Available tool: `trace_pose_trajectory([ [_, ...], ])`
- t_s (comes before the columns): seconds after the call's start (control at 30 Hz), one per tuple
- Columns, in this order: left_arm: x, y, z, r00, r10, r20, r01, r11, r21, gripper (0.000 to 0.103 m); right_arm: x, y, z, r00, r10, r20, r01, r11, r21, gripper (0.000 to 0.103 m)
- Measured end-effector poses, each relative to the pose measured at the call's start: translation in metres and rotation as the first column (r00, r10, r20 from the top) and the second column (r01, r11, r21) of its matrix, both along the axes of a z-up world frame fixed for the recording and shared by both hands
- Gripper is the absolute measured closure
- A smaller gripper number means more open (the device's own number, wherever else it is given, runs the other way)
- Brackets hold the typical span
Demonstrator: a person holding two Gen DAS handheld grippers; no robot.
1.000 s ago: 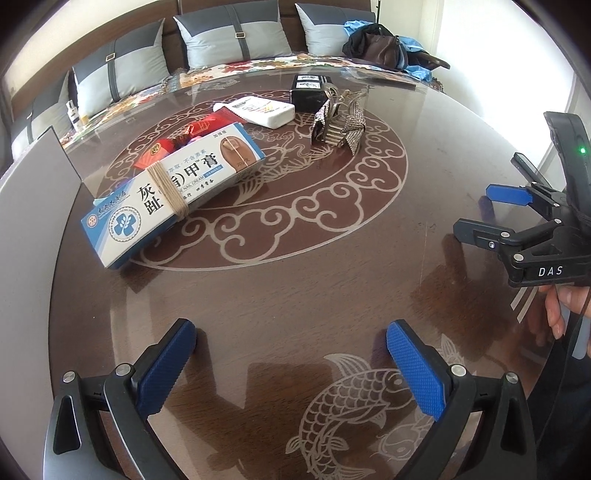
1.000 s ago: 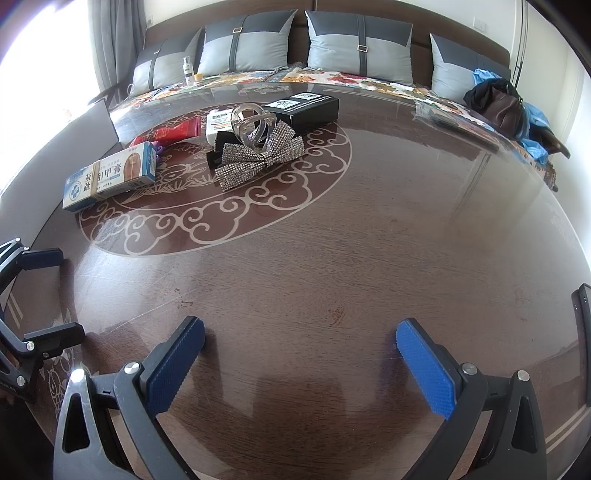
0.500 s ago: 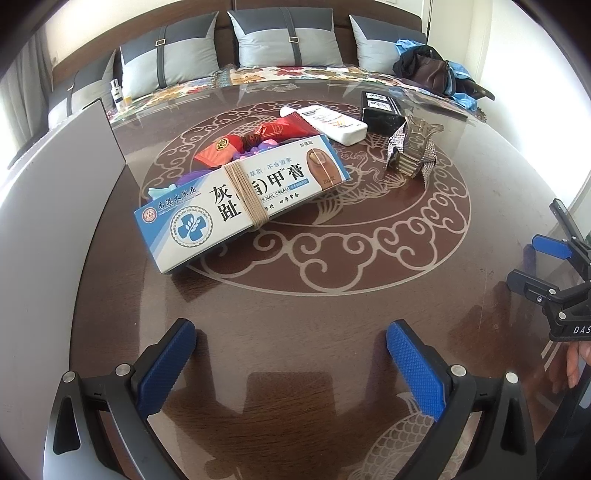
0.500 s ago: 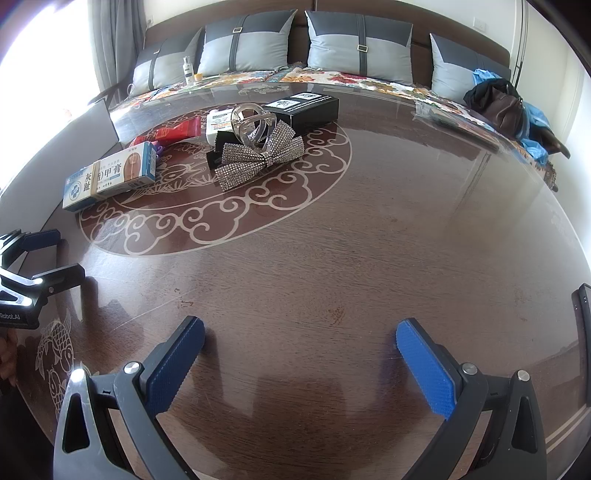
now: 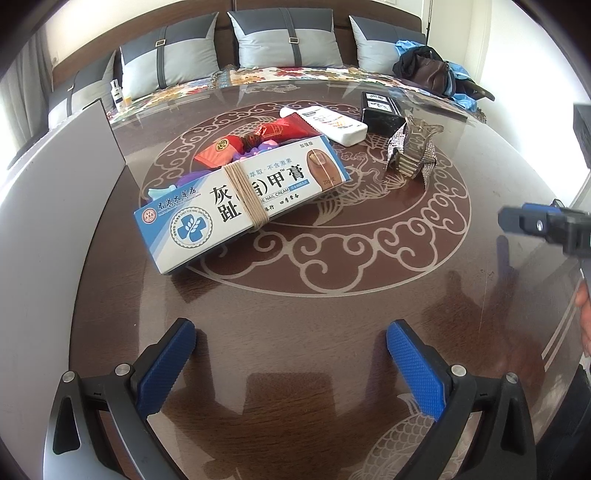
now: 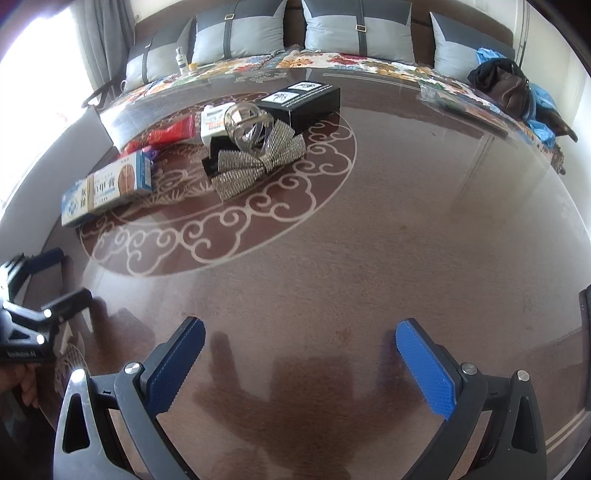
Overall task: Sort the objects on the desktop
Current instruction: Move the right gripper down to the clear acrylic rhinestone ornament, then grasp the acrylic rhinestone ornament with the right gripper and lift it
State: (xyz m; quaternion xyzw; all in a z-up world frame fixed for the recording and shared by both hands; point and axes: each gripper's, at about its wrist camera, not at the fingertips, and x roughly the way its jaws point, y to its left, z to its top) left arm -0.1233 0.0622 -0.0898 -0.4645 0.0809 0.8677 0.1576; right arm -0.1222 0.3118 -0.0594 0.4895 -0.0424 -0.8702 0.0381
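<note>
We are holding the left gripper point(image 5: 290, 363) low over the dark brown glass-topped round surface point(image 5: 332, 266), its blue-padded fingers point(image 5: 166, 363) spread wide with nothing between them. Ahead of it and slightly to its left, the long blue-and-white nail-cream box bound with tan rubber bands point(image 5: 240, 199) is lying flat on the pale scroll pattern inlaid in the surface. Just beyond the box, touching its far edge, a red foil packet point(image 5: 258, 142) is sitting with some purple items we cannot identify. Farther ahead and to the right of that, a white plastic tube point(image 5: 328, 123) is lying on its side, with a black rectangular box with white labels point(image 5: 380, 110) just beside it. To the right of the tube, a silver rhinestone bow hair clip point(image 5: 412, 151) is resting on the surface, apart from the nail-cream box.

We are keeping the right gripper point(image 6: 299, 369) over a bare stretch of the surface, its blue pads point(image 6: 424, 369) likewise held wide apart and gripping nothing. From this gripper, the bow hair clip point(image 6: 255, 158) is lying well ahead and to the left, with a clear rounded piece on top of it, and the black box point(image 6: 303, 98) is just behind it. The nail-cream box point(image 6: 107, 184) is farther left. The left gripper point(image 6: 48, 280) is showing at the far left edge, a hand point(image 6: 18, 384) below it.

A sofa with grey cushions point(image 5: 288, 35) is standing beyond the surface.
</note>
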Motion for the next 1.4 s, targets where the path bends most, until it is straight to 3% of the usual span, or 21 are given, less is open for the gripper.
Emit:
trace_pose_trajectory([
  [0.07,0.0,0.0,0.0,1.0,-0.001,0.0,0.001,1.0,0.0,0.0,-0.023,-0.006,0.014,1.0,-0.028,-0.012,0.027,0.998,-0.059,0.0],
  [0.17,0.0,0.0,0.0,1.0,-0.001,0.0,0.001,1.0,0.0,0.0,-0.067,-0.023,0.018,0.999,-0.038,0.037,0.041,0.994,-0.105,0.0],
  [0.47,0.0,0.0,0.0,1.0,-0.001,0.0,0.001,1.0,0.0,0.0,-0.135,-0.05,-0.005,0.982,-0.147,0.116,0.14,0.988,0.062,0.0],
  [0.6,0.0,0.0,0.0,1.0,0.0,0.0,0.0,1.0,0.0,0.0,-0.141,-0.051,-0.006,0.988,-0.109,0.107,0.098,0.99,0.099,0.001],
  [0.63,0.0,0.0,0.0,1.0,0.0,0.0,0.0,1.0,0.0,0.0,-0.141,-0.053,-0.006,0.991,-0.089,0.103,0.078,0.99,0.114,0.011],
  [0.7,0.0,0.0,0.0,1.0,0.0,0.0,0.0,1.0,0.0,0.0,-0.139,-0.054,-0.006,0.994,-0.052,0.099,0.039,0.991,0.128,0.036],
  [0.83,0.0,0.0,0.0,1.0,0.0,0.0,0.0,1.0,0.0,0.0,-0.127,-0.05,-0.004,0.997,-0.026,0.066,0.017,0.991,0.132,0.041],
  [1.03,0.0,0.0,0.0,1.0,0.0,0.0,0.0,1.0,0.0,0.0,-0.079,-0.046,-0.005,0.997,0.068,0.02,-0.071,0.986,0.151,0.041],
  [1.3,0.0,0.0,0.0,1.0,0.001,-0.001,-0.001,1.0,-0.001,0.0,0.004,-0.02,-0.007,0.994,0.092,-0.054,-0.082,0.983,0.165,0.04],
  [1.37,0.001,0.0,0.0,1.0,0.001,-0.001,-0.001,1.0,-0.001,0.0,0.01,-0.012,-0.009,0.997,0.058,-0.056,-0.051,0.99,0.131,0.033],
  [1.4,0.001,0.0,0.0,1.0,0.001,-0.001,-0.001,1.0,-0.001,0.0,0.011,-0.009,-0.011,0.998,0.036,-0.052,-0.03,0.992,0.12,0.023],
])
